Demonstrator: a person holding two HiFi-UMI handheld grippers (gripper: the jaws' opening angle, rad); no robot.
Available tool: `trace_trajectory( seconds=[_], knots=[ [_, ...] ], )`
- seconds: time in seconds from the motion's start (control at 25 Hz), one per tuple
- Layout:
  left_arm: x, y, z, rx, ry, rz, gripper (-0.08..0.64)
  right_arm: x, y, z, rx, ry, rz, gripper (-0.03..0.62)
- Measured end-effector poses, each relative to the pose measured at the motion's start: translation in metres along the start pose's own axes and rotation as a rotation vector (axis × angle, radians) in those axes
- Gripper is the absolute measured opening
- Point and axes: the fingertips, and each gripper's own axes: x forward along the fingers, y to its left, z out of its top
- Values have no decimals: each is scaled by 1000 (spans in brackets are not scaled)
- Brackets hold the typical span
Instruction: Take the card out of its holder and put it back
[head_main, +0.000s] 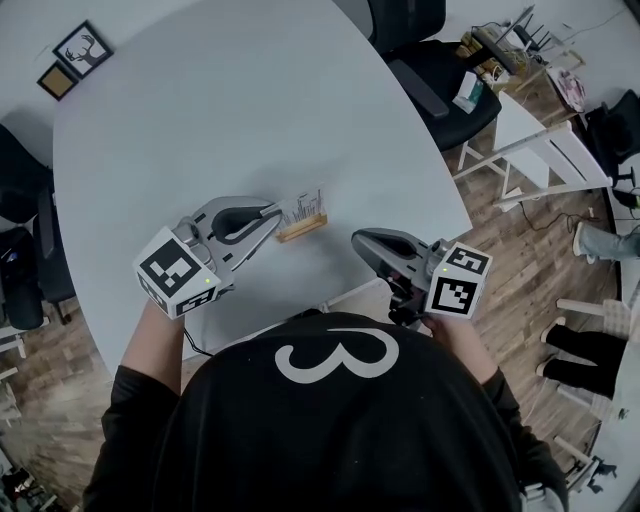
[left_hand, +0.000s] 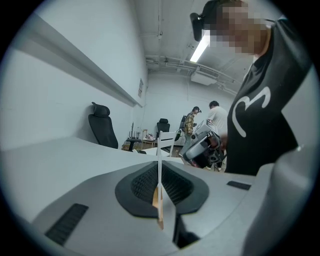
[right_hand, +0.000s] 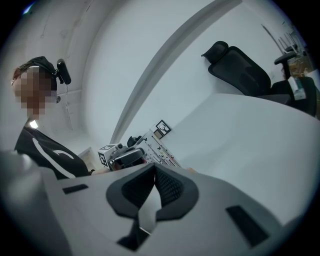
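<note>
A white printed card (head_main: 304, 207) stands upright in a small wooden holder (head_main: 302, 229) on the white table (head_main: 200, 120). My left gripper (head_main: 277, 213) reaches the card's left edge from the left. In the left gripper view the card (left_hand: 159, 150) shows edge-on as a thin line pinched between the dark pads, with a bit of the tan holder (left_hand: 155, 198) beside it. This left gripper (left_hand: 159, 167) is shut on the card. To the right of the holder, near the table's front edge, my right gripper (head_main: 356, 238) stays apart from it. Its pads meet with nothing between them (right_hand: 154, 172). It faces the card (right_hand: 159, 149).
Two small framed pictures (head_main: 80, 47) lie at the table's far left corner. Black office chairs (head_main: 432, 70) stand behind the table. A white folding stand (head_main: 545, 150) is on the wooden floor at the right. Two people (left_hand: 212, 117) stand far back in the room.
</note>
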Motion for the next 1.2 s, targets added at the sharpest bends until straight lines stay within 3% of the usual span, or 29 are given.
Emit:
trace_trajectory(
  seconds=[1.2],
  knots=[
    [3,0,-1,11,-1,-45,25,4,1,-6,-10,48,13,11]
  ],
)
